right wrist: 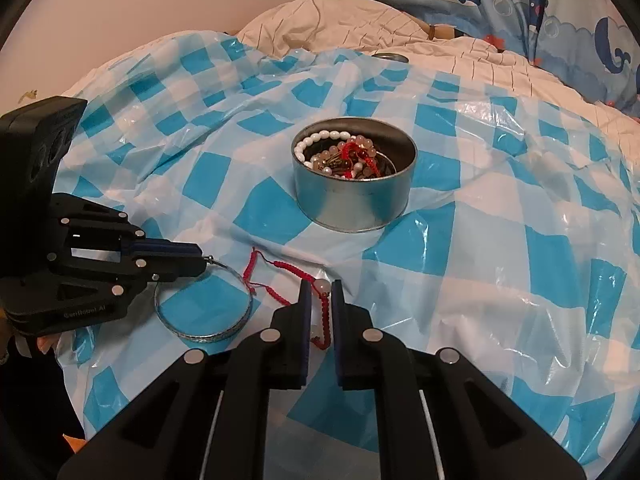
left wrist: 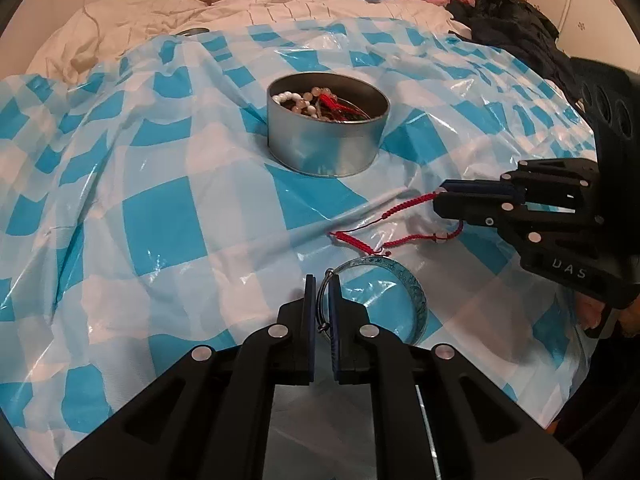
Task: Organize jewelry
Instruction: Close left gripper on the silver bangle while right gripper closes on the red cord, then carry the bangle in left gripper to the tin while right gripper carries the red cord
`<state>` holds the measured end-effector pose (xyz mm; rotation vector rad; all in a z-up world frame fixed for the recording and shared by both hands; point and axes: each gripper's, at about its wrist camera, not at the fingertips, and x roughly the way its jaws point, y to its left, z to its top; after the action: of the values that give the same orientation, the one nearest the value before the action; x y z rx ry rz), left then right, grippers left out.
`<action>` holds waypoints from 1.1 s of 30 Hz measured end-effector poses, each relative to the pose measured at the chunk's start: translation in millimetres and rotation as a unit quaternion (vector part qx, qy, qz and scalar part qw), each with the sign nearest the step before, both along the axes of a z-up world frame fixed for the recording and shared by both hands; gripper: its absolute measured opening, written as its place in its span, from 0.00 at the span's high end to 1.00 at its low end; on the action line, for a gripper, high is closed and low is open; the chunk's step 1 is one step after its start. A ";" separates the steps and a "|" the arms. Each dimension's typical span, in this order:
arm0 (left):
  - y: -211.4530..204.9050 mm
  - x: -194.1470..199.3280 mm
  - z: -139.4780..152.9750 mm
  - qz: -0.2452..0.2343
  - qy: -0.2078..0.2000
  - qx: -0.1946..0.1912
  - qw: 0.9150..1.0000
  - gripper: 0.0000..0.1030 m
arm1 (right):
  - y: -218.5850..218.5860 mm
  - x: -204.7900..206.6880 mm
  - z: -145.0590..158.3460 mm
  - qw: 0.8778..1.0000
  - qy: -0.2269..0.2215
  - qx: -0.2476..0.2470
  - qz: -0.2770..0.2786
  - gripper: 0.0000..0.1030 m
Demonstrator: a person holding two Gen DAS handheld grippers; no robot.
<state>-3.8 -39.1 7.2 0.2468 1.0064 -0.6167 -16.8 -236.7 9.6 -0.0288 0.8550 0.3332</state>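
A: What do the left gripper jaws have?

B: They're nearly closed on the thin wire ring of the bangle. The rest of the bangle lies just to the right of the jaws, on the checked plastic sheet that covers the bed.

A: And the right gripper?

B: Its jaws are pinched on the red cord bracelet, with a pale bead at their tips. The loose cord trails off to the left of the jaws, towards the bangle.

A: Where should it all go?

B: Into the round tin, I'd judge. It sits well ahead of both pairs of jaws and already has beads in it.

A: What could go wrong?

B: The wire is thin, so the bangle could swing or slip out when lifted. The trailing cord lies close to the bangle and might snag it. The slick sheet could also let the tin slide if it's bumped.
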 end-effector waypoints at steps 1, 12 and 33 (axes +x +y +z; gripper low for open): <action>-0.9 0.1 -1.1 -0.001 0.001 0.002 1.000 0.95 | 0.1 0.3 0.3 1.000 0.000 0.000 -0.001 0.90; -5.5 -0.5 5.0 0.004 -0.011 -0.006 1.000 0.95 | -8.3 -5.5 18.7 0.998 -0.052 0.044 -0.005 0.90; -17.7 1.5 43.3 0.017 -0.064 -0.043 0.997 0.96 | -29.9 -17.6 51.0 0.984 -0.143 0.098 -0.030 0.90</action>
<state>-2.3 -56.8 50.5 0.1907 0.8585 -0.6034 -34.4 -266.6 60.6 0.1293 0.5344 0.3453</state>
